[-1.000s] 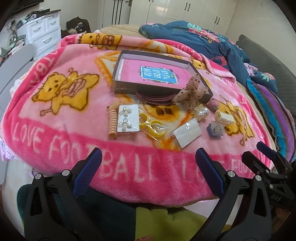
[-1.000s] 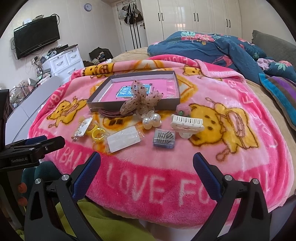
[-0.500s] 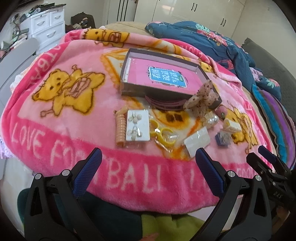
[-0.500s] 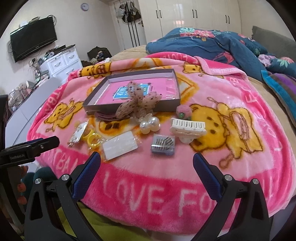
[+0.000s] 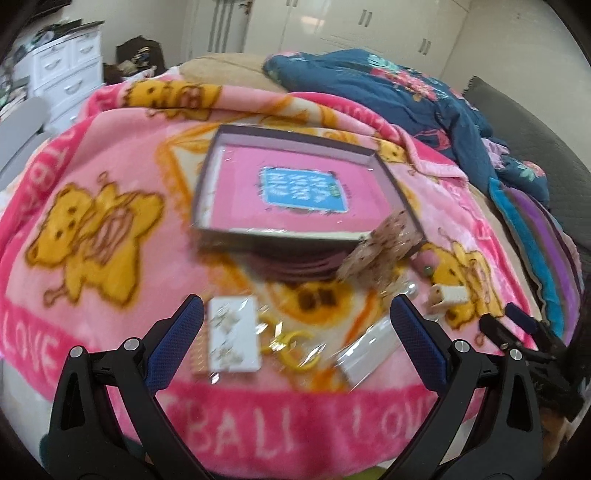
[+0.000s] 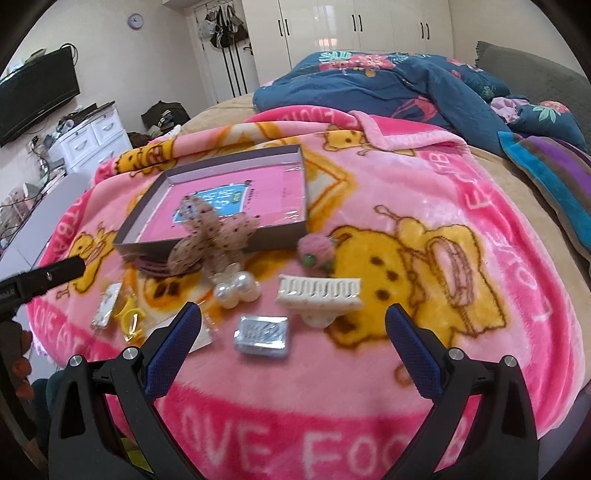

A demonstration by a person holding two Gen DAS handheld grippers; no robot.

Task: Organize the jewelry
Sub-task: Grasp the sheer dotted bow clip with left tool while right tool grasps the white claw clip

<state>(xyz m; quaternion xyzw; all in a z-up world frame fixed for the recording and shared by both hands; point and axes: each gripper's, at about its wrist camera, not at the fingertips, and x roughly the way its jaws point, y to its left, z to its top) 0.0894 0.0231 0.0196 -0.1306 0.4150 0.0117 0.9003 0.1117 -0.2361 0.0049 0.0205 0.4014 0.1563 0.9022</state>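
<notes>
Right wrist view: pink blanket (image 6: 461,229) on bed, white wardrobes (image 6: 362,26) behind — both claws released.

Claw clip (image 6: 320,295) right of pearl clip (image 6: 236,290).

Left claw (image 5: 295,325), right claw (image 6: 293,323) agape

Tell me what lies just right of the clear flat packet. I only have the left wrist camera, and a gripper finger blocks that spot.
Observer: A small silver rectangular box lies there on the pink fleece blanket.
Operator: Is the right gripper open?
Observer: Yes, the right gripper is open and empty. The cream plastic claw clip lies just ahead, in line with the gap between its fingers.
</notes>
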